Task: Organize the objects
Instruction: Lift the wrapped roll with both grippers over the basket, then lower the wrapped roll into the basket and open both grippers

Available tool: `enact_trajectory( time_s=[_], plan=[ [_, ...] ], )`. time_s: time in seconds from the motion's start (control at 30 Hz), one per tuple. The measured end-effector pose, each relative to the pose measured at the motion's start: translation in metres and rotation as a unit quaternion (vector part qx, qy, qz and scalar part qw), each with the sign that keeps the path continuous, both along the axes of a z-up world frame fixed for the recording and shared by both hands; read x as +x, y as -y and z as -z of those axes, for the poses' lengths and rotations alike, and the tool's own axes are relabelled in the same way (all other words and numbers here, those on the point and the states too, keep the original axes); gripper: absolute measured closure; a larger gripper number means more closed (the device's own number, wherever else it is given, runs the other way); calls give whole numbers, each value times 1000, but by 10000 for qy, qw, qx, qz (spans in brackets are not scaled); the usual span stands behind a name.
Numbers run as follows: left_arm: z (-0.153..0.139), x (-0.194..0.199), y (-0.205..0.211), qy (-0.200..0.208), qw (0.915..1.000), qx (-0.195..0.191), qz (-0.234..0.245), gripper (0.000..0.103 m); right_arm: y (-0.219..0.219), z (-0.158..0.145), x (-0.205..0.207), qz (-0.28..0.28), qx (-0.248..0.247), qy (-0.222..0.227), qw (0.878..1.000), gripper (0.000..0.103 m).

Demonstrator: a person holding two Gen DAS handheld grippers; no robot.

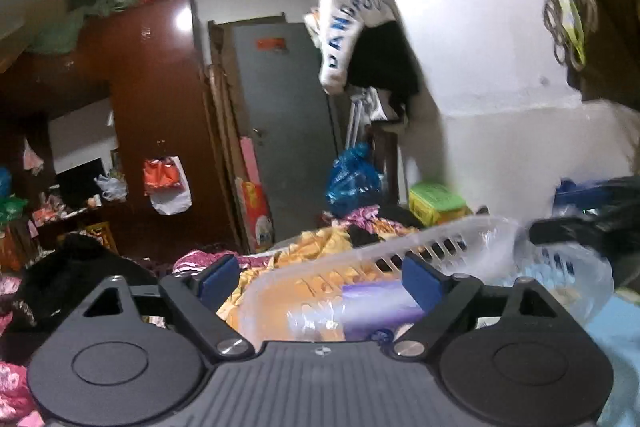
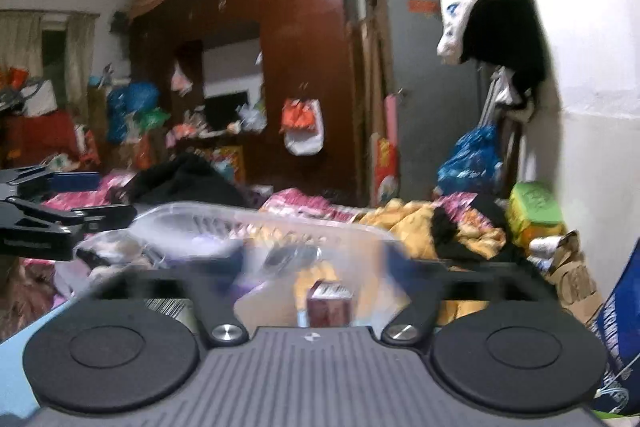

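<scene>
Ahead of my left claw (image 1: 322, 279): clear slotted basket (image 1: 400, 259) sits between its spread jaws, blocking passage low.
Ahead of my right claw (image 2: 316, 259): same basket's wall, with a small red-brown box (image 2: 328, 301) inside.
Between claws: basket fills it.
Beyond: heaped bedding (image 1: 320, 247), wardrobe (image 1: 160, 115), grey door (image 1: 288, 115).
Above basket: open air.

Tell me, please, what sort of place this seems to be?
Probably a cluttered bedroom in a home: a tall brown wardrobe with bundles stacked on top, a grey door, and rumpled bedding strewn with clothes.
</scene>
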State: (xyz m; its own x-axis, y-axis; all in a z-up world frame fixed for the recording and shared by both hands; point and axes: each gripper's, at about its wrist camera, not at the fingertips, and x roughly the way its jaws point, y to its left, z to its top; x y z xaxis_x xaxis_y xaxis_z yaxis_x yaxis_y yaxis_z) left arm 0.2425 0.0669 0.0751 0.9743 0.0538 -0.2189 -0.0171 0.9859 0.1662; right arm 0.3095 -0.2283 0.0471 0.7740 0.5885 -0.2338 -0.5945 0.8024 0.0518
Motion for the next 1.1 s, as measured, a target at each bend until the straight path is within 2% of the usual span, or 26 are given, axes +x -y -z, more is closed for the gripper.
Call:
enact_trajectory(
  time_s=[0.1,0.17,0.33,0.83,1.0,1.1],
  plan=[
    [-5,-6,-6,-41,9996,-187,198,12,-1,-4,-2,6,-72,10,10000,4],
    [-5,-9,-2,-63,9996,-108,260,12,-3,-6,-3,-33,-51,-26,10000,0],
    [-4,-11,9,-71,9992,40,384,12,-7,-9,1,-126,-45,-85,9999,0],
    [-3,-13,13,-78,9991,-90,408,12,-6,-11,5,-137,-29,-131,9998,0],
    [-6,-38,14,23,9979,-397,503,12,-3,-13,-8,-31,30,-124,9999,0],
    [-8,-67,19,69,9971,-534,529,10,-3,-16,-25,189,-164,-470,9986,0]
  ],
)
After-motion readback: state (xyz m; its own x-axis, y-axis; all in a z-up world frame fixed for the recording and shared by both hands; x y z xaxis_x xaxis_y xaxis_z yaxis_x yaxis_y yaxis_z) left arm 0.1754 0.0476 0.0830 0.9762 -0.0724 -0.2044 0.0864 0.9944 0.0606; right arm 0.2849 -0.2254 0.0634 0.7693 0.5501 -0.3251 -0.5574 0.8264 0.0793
